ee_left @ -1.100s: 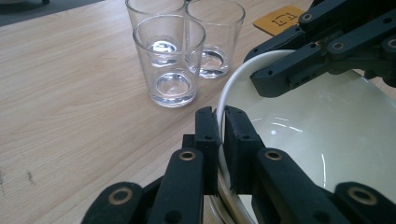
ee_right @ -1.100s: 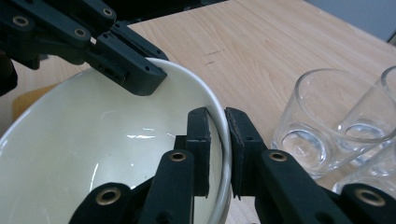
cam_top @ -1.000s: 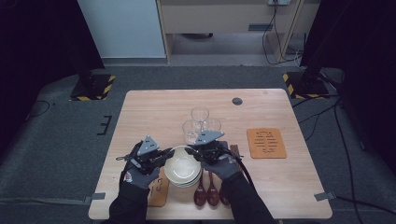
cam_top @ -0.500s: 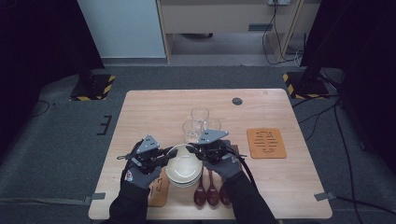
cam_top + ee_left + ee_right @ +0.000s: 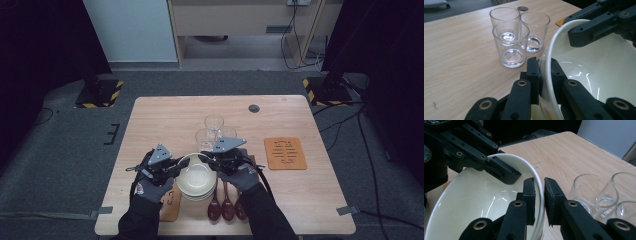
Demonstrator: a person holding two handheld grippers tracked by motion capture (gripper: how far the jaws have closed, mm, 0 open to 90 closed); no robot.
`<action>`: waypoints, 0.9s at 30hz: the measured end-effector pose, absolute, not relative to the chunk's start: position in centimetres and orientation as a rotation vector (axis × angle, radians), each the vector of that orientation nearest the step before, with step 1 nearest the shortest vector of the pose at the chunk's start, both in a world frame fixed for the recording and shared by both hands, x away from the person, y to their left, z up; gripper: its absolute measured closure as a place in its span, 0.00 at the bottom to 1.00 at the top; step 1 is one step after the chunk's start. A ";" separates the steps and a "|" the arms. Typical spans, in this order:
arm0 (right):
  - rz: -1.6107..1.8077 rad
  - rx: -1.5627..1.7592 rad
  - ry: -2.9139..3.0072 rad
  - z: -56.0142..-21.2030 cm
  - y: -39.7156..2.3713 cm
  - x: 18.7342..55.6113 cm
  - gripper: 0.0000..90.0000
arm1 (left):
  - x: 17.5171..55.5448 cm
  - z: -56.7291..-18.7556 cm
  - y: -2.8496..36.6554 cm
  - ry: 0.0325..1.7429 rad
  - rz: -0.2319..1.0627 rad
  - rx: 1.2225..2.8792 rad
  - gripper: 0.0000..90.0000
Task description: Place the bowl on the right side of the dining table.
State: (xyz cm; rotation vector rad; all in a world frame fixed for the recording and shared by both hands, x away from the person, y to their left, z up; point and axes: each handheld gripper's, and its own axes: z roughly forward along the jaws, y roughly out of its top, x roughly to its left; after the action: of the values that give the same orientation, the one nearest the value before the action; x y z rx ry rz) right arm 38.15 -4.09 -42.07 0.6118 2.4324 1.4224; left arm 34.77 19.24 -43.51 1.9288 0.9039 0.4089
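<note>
A white bowl (image 5: 195, 175) tops a stack of bowls (image 5: 197, 194) near the table's front edge. My left gripper (image 5: 180, 163) is shut on its left rim; in the left gripper view the pads (image 5: 534, 72) pinch the bowl (image 5: 599, 75) wall. My right gripper (image 5: 206, 159) grips the far right rim. In the right gripper view its jaws have just eased open a little, with the bowl (image 5: 486, 202) rim still between the pads (image 5: 530, 195). The other gripper (image 5: 506, 173) holds the opposite rim there.
Three clear glasses (image 5: 214, 131) stand just behind the bowls, close to my right gripper. Dark wooden spoons (image 5: 227, 205) lie right of the stack, and an orange mat (image 5: 285, 153) farther right. A wooden piece (image 5: 170, 205) lies front left. A black disc (image 5: 254, 108) sits at the back.
My right gripper has drifted slightly to the right along the bowl's rim. The left gripper and the bowl stack stay where they were.
</note>
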 end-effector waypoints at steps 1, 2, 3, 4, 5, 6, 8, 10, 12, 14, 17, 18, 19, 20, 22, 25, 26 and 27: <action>1.406 0.624 2.438 -41.9 -4.1 38.1 0.88 | 34.7 -43.5 19.2 0.904 0.410 1.927 0.91; 1.406 0.624 2.438 -41.9 -4.1 38.1 0.88 | 34.7 -43.4 19.2 0.905 0.411 1.923 0.91; 1.400 0.630 2.439 -41.8 -4.1 38.1 0.87 | 34.7 -43.3 19.1 0.908 0.414 1.915 0.91; 1.386 0.643 2.442 -41.7 -4.1 38.1 0.87 | 34.6 -43.2 19.2 0.910 0.417 1.909 0.91; 1.334 0.661 2.450 -41.8 -4.1 38.2 0.82 | 34.5 -42.9 19.2 0.909 0.431 1.906 0.91; 1.334 0.661 2.450 -41.8 -4.1 38.2 0.82 | 34.5 -42.9 19.2 0.909 0.431 1.906 0.91; 1.329 0.681 2.453 -41.8 -4.1 38.3 0.83 | 34.3 -42.6 19.0 0.904 0.453 1.907 0.91; 1.306 0.700 2.468 -41.7 -3.8 38.3 0.83 | 34.2 -42.5 18.9 0.899 0.461 1.904 0.91; 1.260 0.708 2.483 -41.6 -3.5 38.3 0.87 | 34.1 -42.3 18.7 0.891 0.477 1.913 0.90; 1.265 0.723 2.496 -41.6 -3.4 38.4 0.90 | 34.1 -42.3 18.8 0.893 0.476 1.911 0.90; 1.266 0.735 2.501 -41.6 -3.4 38.4 0.91 | 34.1 -42.3 18.8 0.895 0.466 1.907 0.90; 1.264 0.739 2.507 -41.6 -3.4 38.4 0.91 | 34.2 -42.4 18.8 0.898 0.458 1.905 0.90; 1.264 0.739 2.507 -41.6 -3.4 38.4 0.91 | 34.2 -42.4 18.8 0.897 0.455 1.902 0.90; 1.268 0.742 2.508 -41.6 -3.5 38.4 0.91 | 34.2 -42.4 18.8 0.896 0.454 1.897 0.89; 1.283 0.754 2.508 -41.7 -3.6 38.4 0.91 | 34.1 -42.3 18.9 0.896 0.447 1.882 0.88; 1.309 0.764 2.499 -41.6 -3.9 38.4 0.91 | 34.0 -42.0 19.2 0.897 0.430 1.827 0.84; 1.306 0.773 2.493 -41.6 -3.9 38.4 0.91 | 33.9 -41.8 19.3 0.893 0.438 1.809 0.78; 1.297 0.786 2.482 -41.6 -4.2 38.5 0.91 | 33.8 -41.6 19.5 0.884 0.453 1.791 0.66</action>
State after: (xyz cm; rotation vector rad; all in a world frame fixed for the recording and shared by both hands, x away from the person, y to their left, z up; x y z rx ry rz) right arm 38.47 -4.20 -41.60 0.7856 2.4815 1.2967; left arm 33.80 19.55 -41.56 1.7906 0.8845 0.4528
